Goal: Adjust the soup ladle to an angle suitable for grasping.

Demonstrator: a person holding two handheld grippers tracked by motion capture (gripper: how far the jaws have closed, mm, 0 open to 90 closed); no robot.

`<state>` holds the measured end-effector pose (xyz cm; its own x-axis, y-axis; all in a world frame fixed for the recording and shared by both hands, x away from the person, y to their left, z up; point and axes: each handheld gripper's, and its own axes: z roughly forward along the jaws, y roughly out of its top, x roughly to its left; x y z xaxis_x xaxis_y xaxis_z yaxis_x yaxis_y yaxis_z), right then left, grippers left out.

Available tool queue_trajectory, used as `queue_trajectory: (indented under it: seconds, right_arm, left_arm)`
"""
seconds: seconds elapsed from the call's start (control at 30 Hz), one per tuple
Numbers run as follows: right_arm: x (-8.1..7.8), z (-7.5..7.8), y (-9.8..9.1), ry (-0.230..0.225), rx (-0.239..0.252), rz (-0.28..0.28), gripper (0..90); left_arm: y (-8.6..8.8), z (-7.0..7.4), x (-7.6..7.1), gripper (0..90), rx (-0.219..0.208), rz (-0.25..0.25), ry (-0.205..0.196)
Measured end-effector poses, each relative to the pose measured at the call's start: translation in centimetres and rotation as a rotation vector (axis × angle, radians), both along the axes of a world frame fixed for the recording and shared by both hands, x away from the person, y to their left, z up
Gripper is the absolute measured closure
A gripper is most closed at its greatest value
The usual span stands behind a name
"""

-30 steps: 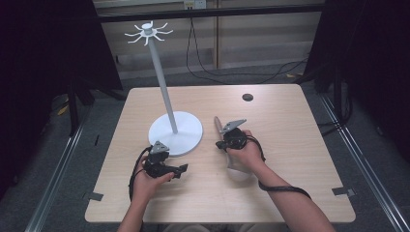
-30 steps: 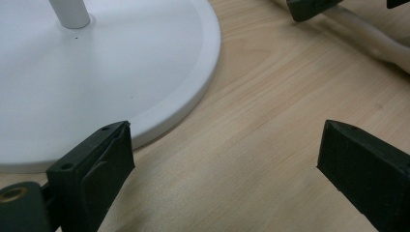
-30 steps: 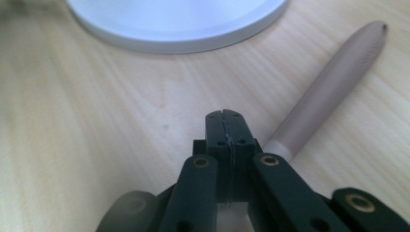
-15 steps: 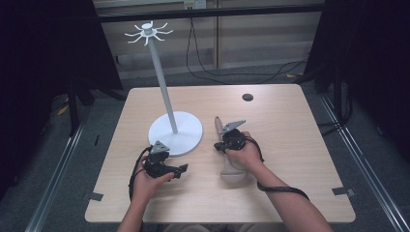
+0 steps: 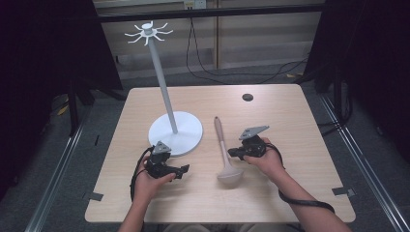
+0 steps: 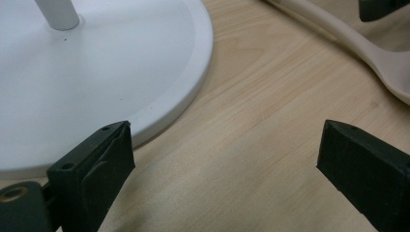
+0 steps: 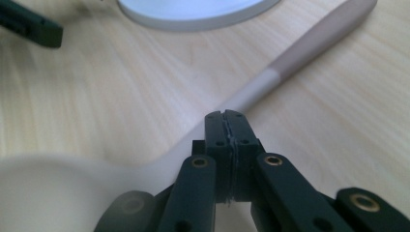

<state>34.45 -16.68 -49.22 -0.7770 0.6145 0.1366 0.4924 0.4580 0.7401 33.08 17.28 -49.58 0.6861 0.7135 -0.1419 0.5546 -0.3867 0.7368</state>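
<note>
right gripper (image 7: 226, 118) jaws pressed together on nothing, just beside the ladle's handle | left gripper (image 6: 227, 164) jaws wide apart, empty, at the white stand base (image 6: 96, 72) rim | ladle (image 5: 225, 154) flat between both grippers, bowl nearest the person | table (image 5: 290, 121) pale wood, small dark disc (image 5: 247, 97) at far edge | room dark, cables behind
</note>
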Motion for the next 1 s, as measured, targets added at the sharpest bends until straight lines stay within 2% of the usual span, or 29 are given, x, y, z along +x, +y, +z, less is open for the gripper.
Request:
queue_trajectory:
  seconds: [0.13, 0.2, 0.3, 0.47, 0.63, 0.7, 1.0]
  right_arm:
    - [-1.5, -0.8, -0.2, 0.044, -0.066, 0.045, 90.0]
    - [-2.1, -1.0, 0.0, 0.042, -0.048, 0.065, 90.0]
    - [-2.4, -1.0, 0.2, 0.041, -0.057, 0.064, 90.0]
    - [-2.9, -1.0, 0.8, 0.052, -0.045, 0.077, 90.0]
    - [-3.6, -1.0, 2.2, 0.057, -0.041, 0.090, 90.0]
    - [-3.8, -1.0, 2.7, 0.059, -0.026, 0.096, 90.0]
    - [-4.3, -1.0, 4.8, 0.073, -0.019, 0.122, 90.0]
  left_arm:
    - [-0.2, -0.1, 0.0, 5.8, 0.000, -0.004, 0.004]
    - [-0.3, -0.2, 0.0, 5.8, 0.003, -0.005, 0.003]
    - [-0.2, -0.1, 0.0, 5.8, 0.017, -0.019, 0.004]
    - [-0.4, 0.0, 0.0, 5.8, 0.008, -0.016, -0.002]
    - [-0.3, 0.1, 0.0, 5.8, -0.003, -0.010, -0.002]
    - [-0.2, 0.2, 0.0, 5.8, 0.010, -0.019, -0.004]
    - [-0.4, 0.3, 0.0, 5.8, 0.003, -0.018, -0.007]
